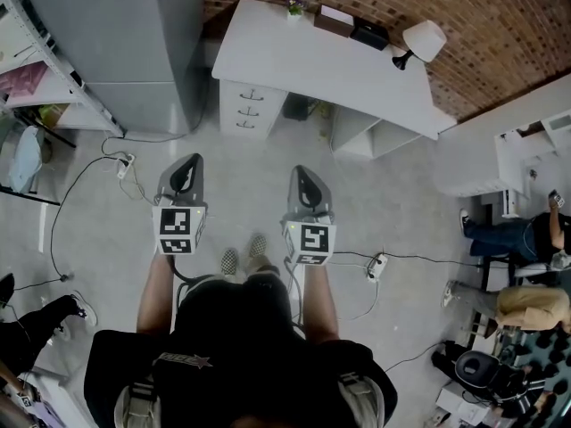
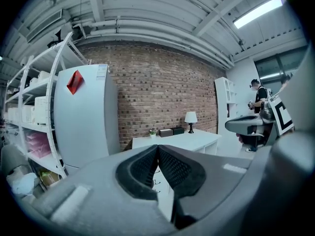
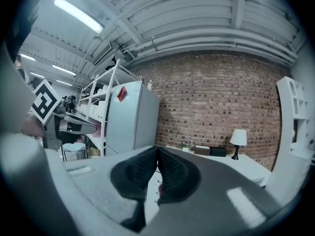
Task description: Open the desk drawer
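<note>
Left tool (image 1: 189, 164): closed tip to tip, holding nothing; well short of the surface (image 1: 312, 61), aimed toward it.
Right tool (image 1: 303, 175): likewise closed and empty; just as far short of the surface.
Floor (image 1: 250, 203): pale and hard, bare on the way to the surface; crossed by cables and 2 power strips (image 1: 378, 264) off to either side, short of the surface.
Drawer stack (image 1: 252, 107): under the left end of the surface; 3 white fronts, all flush and shut.
Handles (image 1: 251, 110): 1 small dark arched pull at the middle of each front; best place to take hold, probably by opening a tool and closing it across the bar or hooking behind it.
Handling: rigid, probably light and running on slides; likely to come with a modest straight pull away from the surface; likely to bind under a sideways tug; thin pull, easy to slip off.
Surface: white, tidy; carrying a small plant (image 1: 294, 7), 2 boxes and a lamp (image 1: 419, 41) along its far edge.
Room: grey cabinet (image 1: 134, 34) left of the surface, shelving beyond that; brick wall (image 1: 500, 16) behind the surface; seated people far to its right.
</note>
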{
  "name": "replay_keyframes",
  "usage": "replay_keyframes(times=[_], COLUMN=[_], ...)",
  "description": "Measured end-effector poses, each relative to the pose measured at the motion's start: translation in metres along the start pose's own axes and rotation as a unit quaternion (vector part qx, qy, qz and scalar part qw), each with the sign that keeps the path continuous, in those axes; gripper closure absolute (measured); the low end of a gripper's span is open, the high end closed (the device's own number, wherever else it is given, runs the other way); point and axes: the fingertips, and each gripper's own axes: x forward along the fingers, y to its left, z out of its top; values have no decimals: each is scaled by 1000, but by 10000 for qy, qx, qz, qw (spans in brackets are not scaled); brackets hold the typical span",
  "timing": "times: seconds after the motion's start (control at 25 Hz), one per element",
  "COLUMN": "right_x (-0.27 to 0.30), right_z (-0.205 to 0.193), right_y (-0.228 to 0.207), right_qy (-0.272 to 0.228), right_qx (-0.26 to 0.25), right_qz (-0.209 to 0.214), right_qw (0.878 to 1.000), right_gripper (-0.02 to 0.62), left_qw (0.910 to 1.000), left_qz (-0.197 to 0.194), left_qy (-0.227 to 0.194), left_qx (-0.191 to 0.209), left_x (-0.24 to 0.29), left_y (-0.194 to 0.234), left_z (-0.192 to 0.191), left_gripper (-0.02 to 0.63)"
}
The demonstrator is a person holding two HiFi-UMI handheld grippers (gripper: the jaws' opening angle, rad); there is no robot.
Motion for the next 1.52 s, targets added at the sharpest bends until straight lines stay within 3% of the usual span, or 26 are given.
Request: replay_keyframes(times=[0.32, 0.64, 0.92, 1.52], right_x=[71, 176, 266, 387], right_z=[-32, -81, -132, -280], right_y=[-18, -48, -65, -60], right_qy=[251, 587, 795, 1240], right_qx=[166, 279, 530, 708], right_qz=[243, 581, 731, 966], right_qw=[9993, 9962, 9927, 9850], right_gripper=[592, 592, 592, 592], left_qw=[9995, 9967, 9954, 9915], left_qz=[123, 439, 659, 814], left_qy=[246, 637, 655, 929], left_qx=[-128, -231, -246, -400], left_x=[62, 150, 225, 336], left_y=[11, 36, 55, 78], left_z=[-18, -59, -86, -211], left_gripper=[595, 595, 595, 595])
